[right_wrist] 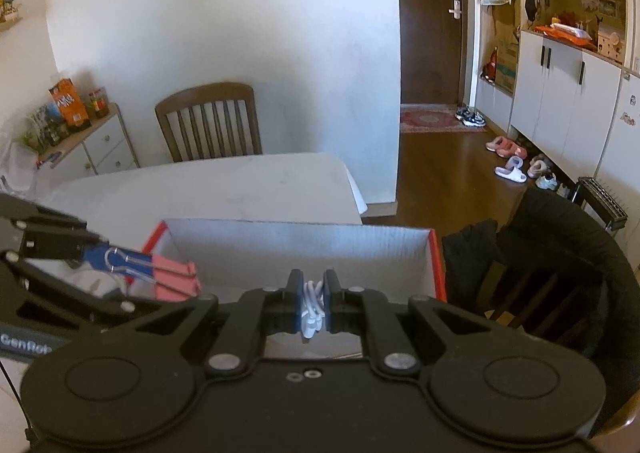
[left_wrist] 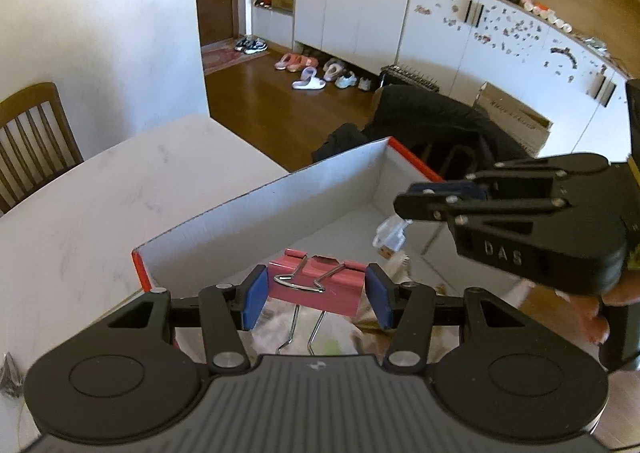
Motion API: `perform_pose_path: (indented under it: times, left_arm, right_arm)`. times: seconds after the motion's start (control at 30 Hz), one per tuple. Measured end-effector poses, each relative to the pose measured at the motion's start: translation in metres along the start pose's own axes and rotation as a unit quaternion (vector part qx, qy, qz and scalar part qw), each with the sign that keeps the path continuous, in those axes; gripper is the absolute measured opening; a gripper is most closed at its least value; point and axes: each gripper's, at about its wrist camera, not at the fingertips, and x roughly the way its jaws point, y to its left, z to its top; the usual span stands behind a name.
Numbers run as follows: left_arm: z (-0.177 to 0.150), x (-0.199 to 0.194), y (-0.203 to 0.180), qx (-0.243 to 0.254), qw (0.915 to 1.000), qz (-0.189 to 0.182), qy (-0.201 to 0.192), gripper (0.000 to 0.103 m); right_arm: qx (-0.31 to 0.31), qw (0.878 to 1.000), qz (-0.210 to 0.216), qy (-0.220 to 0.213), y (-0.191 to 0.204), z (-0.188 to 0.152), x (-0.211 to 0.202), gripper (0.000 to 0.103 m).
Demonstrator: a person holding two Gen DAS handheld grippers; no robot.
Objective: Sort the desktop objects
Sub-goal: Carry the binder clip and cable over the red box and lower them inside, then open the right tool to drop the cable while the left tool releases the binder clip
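Both grippers are over the box now, each with something in its grip. The left gripper (left_wrist: 316, 295) has its blue pads set partway apart and pressed on the two sides of a pink binder clip (left_wrist: 316, 287), whose wire handles hang back toward the camera; the clip sits squarely between the fingertips, above the near end of the red-edged cardboard box (left_wrist: 256, 197). The right gripper (right_wrist: 312, 303) is almost fully closed, pinching a small bundle of white cable (right_wrist: 312, 303) right at the fingertips, with the box's far wall straight ahead of it and the box floor below. From the left camera, the right gripper comes in from the right and a clear plug end of that cable (left_wrist: 390, 233) dangles beneath its tips, over the interior. The box stands on a white table (left_wrist: 100, 205); there is some loose clutter under the left gripper, too blurred to name. The step in hand looks like dropping both items in. To do it well, I'd keep each load clearly inside the walls before letting go, lower until the drop is short, and open the left one smoothly so the clip's handles don't snag a finger. The cable bundle may cling or trail, so the right gripper should lift straight up after opening, and the two should stay apart.
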Motion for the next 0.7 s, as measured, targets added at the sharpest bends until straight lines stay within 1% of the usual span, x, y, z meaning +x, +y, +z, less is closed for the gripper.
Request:
perform_pose_path:
  times: [0.13, 0.23, 0.3, 0.4, 0.53, 0.7]
  left_arm:
    - [0.007, 0.022, 0.009, -0.004, 0.9999, 0.008, 0.013, 0.051]
    - [0.012, 0.037, 0.011, -0.001, 0.9995, 0.023, 0.023, 0.051]
    - [0.012, 0.045, 0.012, 0.003, 0.9991, 0.025, 0.034, 0.051]
    - [0.01, 0.055, 0.014, 0.005, 0.9981, 0.03, 0.053, 0.051]
    - [0.004, 0.064, 0.02, -0.008, 0.997, 0.029, 0.071, 0.052]
    - [0.0, 0.066, 0.027, -0.022, 0.996, 0.018, 0.085, 0.051]
  right_arm:
    - [0.008, 1.0, 0.001, 0.019, -0.005, -0.003, 0.019, 0.009]
    - [0.016, 0.999, -0.002, 0.028, -0.007, -0.005, 0.033, 0.009]
    - [0.022, 0.999, -0.005, 0.036, -0.008, -0.006, 0.041, 0.009]
    - [0.013, 0.999, -0.008, 0.052, -0.005, -0.007, 0.051, 0.009]
    - [0.006, 0.997, -0.01, 0.082, -0.001, -0.012, 0.06, 0.009]
    - [-0.001, 0.995, -0.005, 0.102, 0.002, -0.015, 0.062, 0.009]
